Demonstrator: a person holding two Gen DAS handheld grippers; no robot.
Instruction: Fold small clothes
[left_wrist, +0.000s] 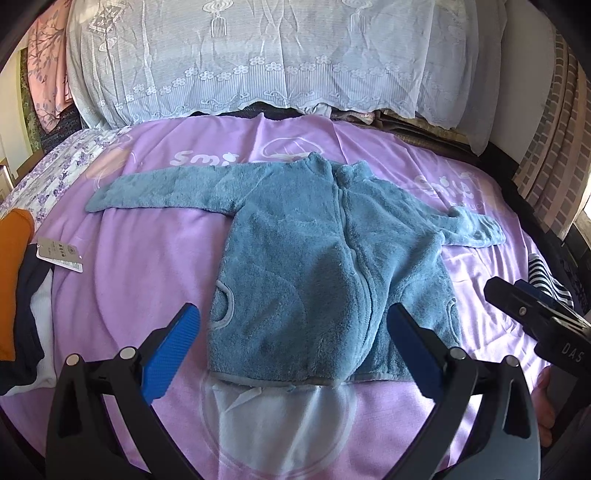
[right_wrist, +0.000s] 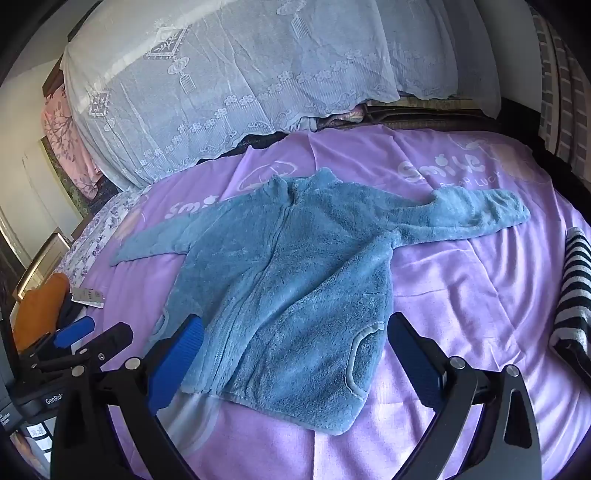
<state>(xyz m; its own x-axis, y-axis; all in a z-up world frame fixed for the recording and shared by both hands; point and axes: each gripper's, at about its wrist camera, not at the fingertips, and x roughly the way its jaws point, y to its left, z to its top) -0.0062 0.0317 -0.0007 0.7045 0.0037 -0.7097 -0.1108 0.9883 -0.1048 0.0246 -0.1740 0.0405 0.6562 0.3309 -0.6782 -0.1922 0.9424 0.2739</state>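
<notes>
Left wrist view — the jacket (left_wrist: 314, 266) lies flat and face up on the purple blanket (left_wrist: 147, 266), zipper running straight away from the camera, collar far and hem near. Both sleeves are spread sideways, so the long axis across the sleeves runs left to right. The left gripper (left_wrist: 293, 350) hovers above the hem with its blue fingers (left_wrist: 173, 354) spread wide and holding nothing; the hem sits between them, centred. The right gripper (left_wrist: 535, 314) enters at the right edge, near the jacket's right hem corner; whether its jaws are apart cannot be told from this angle.

Right wrist view — the jacket (right_wrist: 288, 295) lies obliquely, zipper slanting from lower left to upper right. The right gripper (right_wrist: 295, 354) also has its fingers (right_wrist: 177, 362) spread and empty, poised over the right hem and pocket. The right sleeve (right_wrist: 472, 214) stretches away to the upper right, nearer this gripper; the left sleeve (right_wrist: 147, 247) lies nearer the left gripper (right_wrist: 74, 343). A sleeve fold inward likely comes first — each side taking its own sleeve.
</notes>
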